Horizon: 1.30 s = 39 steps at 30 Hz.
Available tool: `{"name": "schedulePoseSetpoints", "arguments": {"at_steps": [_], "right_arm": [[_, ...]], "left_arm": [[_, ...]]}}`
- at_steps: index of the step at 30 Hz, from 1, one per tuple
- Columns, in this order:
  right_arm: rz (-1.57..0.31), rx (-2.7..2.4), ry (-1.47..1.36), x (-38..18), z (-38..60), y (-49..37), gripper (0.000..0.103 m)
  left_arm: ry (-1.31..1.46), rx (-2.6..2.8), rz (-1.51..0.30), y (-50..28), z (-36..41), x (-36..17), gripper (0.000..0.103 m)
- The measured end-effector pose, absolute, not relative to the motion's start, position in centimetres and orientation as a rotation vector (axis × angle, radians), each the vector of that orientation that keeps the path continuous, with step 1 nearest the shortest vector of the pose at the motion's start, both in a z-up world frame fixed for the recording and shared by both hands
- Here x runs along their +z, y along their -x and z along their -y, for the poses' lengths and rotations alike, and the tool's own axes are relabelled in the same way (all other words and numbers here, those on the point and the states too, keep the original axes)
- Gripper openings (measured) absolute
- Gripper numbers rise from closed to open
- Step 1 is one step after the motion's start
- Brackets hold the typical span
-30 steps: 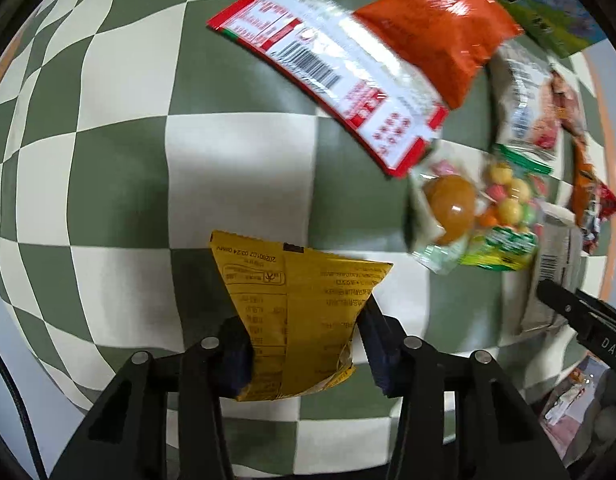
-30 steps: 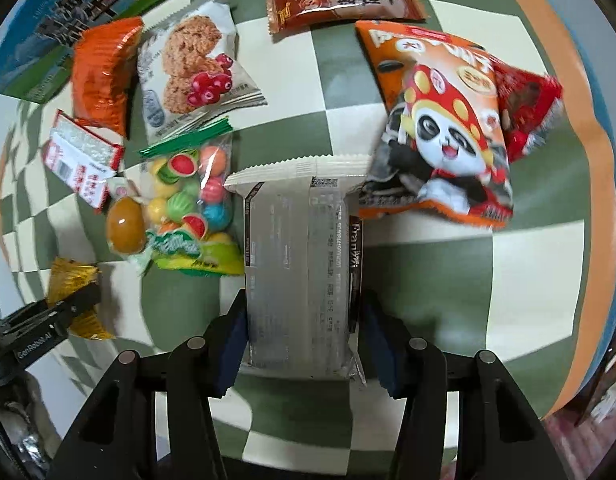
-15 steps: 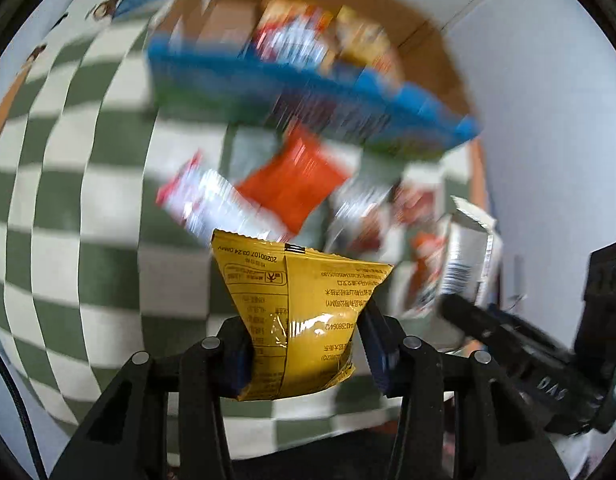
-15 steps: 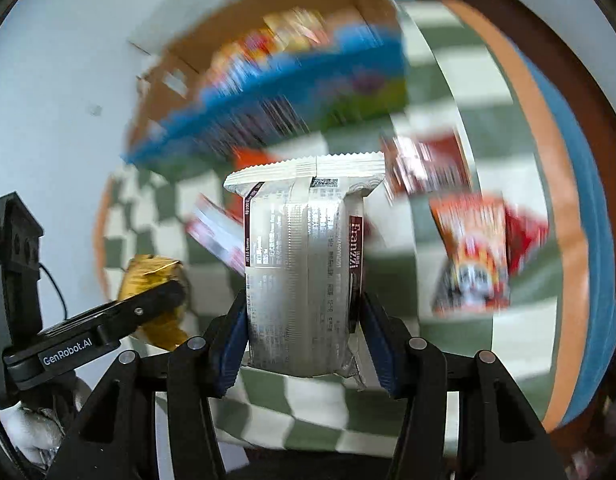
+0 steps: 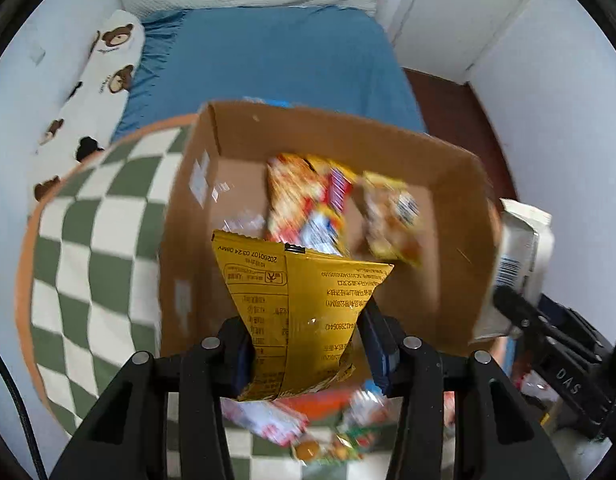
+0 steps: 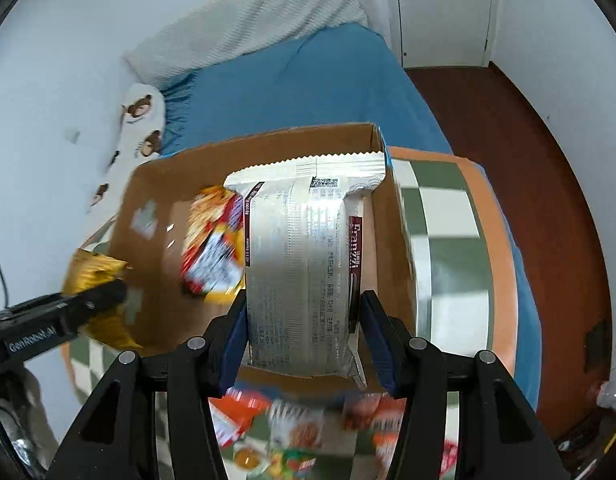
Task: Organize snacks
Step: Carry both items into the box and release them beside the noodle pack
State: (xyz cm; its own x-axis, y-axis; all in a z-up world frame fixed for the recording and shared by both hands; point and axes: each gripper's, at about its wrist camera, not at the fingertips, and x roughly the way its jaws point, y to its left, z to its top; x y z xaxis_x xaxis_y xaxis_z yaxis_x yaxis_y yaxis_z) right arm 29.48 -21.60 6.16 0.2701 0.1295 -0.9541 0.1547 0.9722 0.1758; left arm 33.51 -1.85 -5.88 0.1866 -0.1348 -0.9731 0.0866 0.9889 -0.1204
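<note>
My left gripper (image 5: 308,344) is shut on a yellow snack packet (image 5: 300,308) and holds it above the near wall of an open cardboard box (image 5: 196,216). My right gripper (image 6: 304,332) is shut on a silver wafer packet (image 6: 304,264), also over the box (image 6: 148,240). Several colourful snack packs (image 5: 304,200) lie inside the box. In the left wrist view the silver packet (image 5: 523,240) shows at the right edge, with the right gripper's black finger under it. In the right wrist view the yellow packet (image 6: 92,276) and the left gripper's finger show at the left.
The box stands on a green-and-white checked cloth (image 5: 88,248) with an orange border. Loose snacks (image 6: 296,436) lie blurred on the cloth below the grippers. Behind the box is a blue bed (image 5: 268,60) with a bear-print pillow (image 5: 100,76). Dark wood floor (image 6: 547,184) lies to the right.
Both grippers have lifted off the checked cloth with their packets and swung from above the loose snacks to over the open cardboard box. Their grips are unchanged.
</note>
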Motion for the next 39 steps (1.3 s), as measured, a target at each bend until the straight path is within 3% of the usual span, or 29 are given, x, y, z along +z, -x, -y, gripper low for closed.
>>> {"name": "schedulePoseSetpoints", "arguments": {"at_steps": [10, 11, 12, 14, 15, 16, 27, 39], "right_arm": [[-1.399, -0.065, -0.161, -2.0, 23.0, -37.9, 0.058], [-1.410, -0.068, -0.164, -2.7, 23.1, -38.4, 0.062], [-1.425, -0.077, -0.157, -3.2, 23.1, -38.5, 0.078], [-1.445, -0.083, -0.162, -4.1, 23.1, -39.1, 0.092], [-1.447, -0.085, -0.164, -4.4, 23.0, -39.2, 0.093], [-1.452, -0.087, -0.162, -4.7, 23.0, -39.3, 0.093], [-1.442, -0.072, -0.176, -4.7, 21.9, -38.7, 0.095], [-1.373, -0.061, -0.167, -2.0, 19.9, -32.8, 0.095]], "left_arm": [[-0.067, -0.055, -1.444, -42.4, 0.8, -11.7, 0.044], [-0.081, -0.049, -1.446, -42.8, 0.7, -12.0, 0.044], [-0.099, -0.041, -1.449, -43.2, 0.7, -12.5, 0.046], [-0.086, -0.052, -1.467, -43.9, 0.5, -13.6, 0.059], [-0.072, -0.056, -1.484, -44.2, 0.3, -14.2, 0.077], [-0.053, -0.067, -1.502, -44.5, 0.1, -14.8, 0.085], [-0.011, -0.090, -1.467, -42.9, -0.1, -15.0, 0.085], [-0.031, -0.081, -1.298, -35.3, 0.5, -10.1, 0.085]]}}
